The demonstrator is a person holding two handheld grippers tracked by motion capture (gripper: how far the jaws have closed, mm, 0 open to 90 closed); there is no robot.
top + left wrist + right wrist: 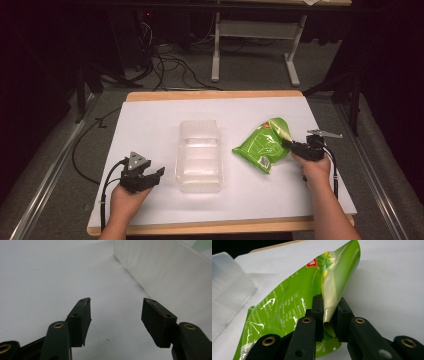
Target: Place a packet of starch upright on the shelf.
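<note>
Right gripper (329, 315) clamps the edge of a green bag (263, 144) on the tabletop (150, 120); left gripper (116, 320), jaws apart, rests beside a clear bin (199, 155).

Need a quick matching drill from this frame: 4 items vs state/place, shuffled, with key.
Items:
1. left tongs
2. right tongs
3. green bag
4. clear container

States:
A. middle of the table, touched by neither tongs
B. open, holding nothing
C. pinched at one edge, partly lifted
D. shut on thin foil

Pairs: 1-B, 2-D, 3-C, 4-A
</note>
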